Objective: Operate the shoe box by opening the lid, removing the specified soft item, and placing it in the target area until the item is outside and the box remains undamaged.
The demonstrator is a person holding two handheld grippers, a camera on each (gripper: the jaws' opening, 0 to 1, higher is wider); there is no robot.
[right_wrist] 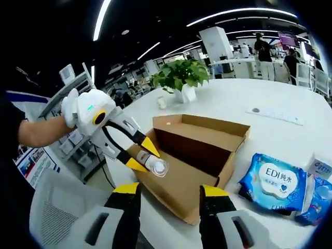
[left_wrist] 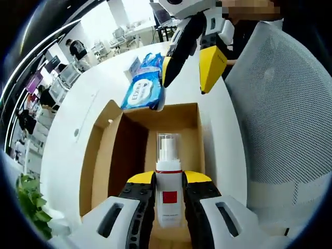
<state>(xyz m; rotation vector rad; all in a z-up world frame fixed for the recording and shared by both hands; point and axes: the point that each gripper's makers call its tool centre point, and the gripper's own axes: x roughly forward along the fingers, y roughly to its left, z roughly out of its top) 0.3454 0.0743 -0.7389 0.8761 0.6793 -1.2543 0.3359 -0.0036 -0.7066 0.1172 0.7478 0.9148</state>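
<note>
Left tool [left_wrist: 169,193] pinches one bottle [left_wrist: 168,179] over one open box [left_wrist: 171,117]; right tool [right_wrist: 171,193] spread, two wipe packs [right_wrist: 274,182].

My box [left_wrist: 129,150] is brown cardboard, open, its lid folded back, centre of the left gripper view. I hold a white bottle [left_wrist: 168,181] with a clear cap and red label upright above it. The blue wipes pack [right_wrist: 272,182] lies flat on the table, lower right of the right gripper view.

bright office | ceiling strip lights [right_wrist: 228,14] glare | fisheye-bent edges | sharp centre
</note>
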